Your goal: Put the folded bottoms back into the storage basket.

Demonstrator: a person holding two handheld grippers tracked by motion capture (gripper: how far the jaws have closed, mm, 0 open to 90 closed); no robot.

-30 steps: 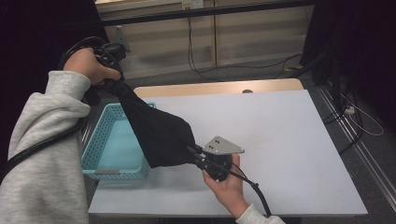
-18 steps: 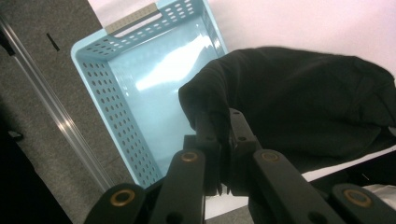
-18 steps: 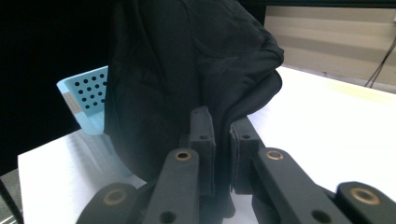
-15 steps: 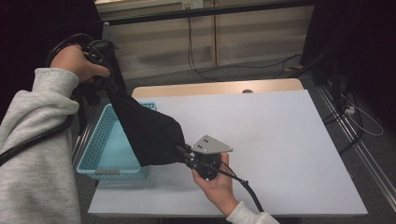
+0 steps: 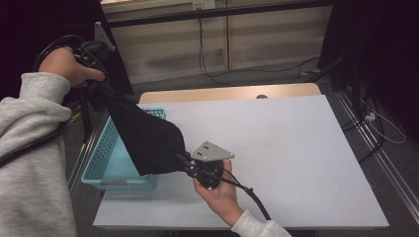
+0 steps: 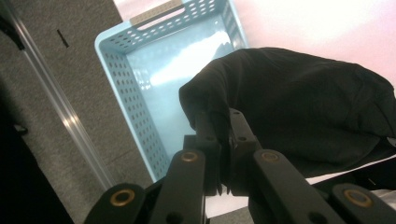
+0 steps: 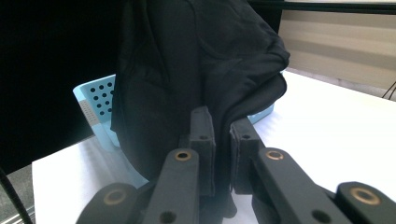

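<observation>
A black cloth (image 5: 146, 138) hangs stretched between my two grippers, over the light blue perforated basket (image 5: 101, 158) at the table's left edge. My left gripper (image 5: 96, 74) is raised high at the far left and is shut on the cloth's upper end. My right gripper (image 5: 185, 160) is low, near the table's front, and is shut on the cloth's lower corner. In the left gripper view the left gripper (image 6: 219, 128) pinches the black cloth (image 6: 299, 116) above the basket (image 6: 140, 74). In the right gripper view the right gripper (image 7: 219, 126) clamps a fold of the cloth (image 7: 187, 60), with the basket (image 7: 95, 112) behind it.
The white table (image 5: 286, 148) stretches wide to the right of the basket. A wooden strip (image 5: 227, 93) runs along its far edge. Cables (image 5: 217, 74) lie on the floor beyond, and a metal rail (image 5: 380, 153) runs along the floor on the right.
Both hands have shifted left with the cloth held between them. The cloth now hangs further over the basket, and the left hand is a little higher.
</observation>
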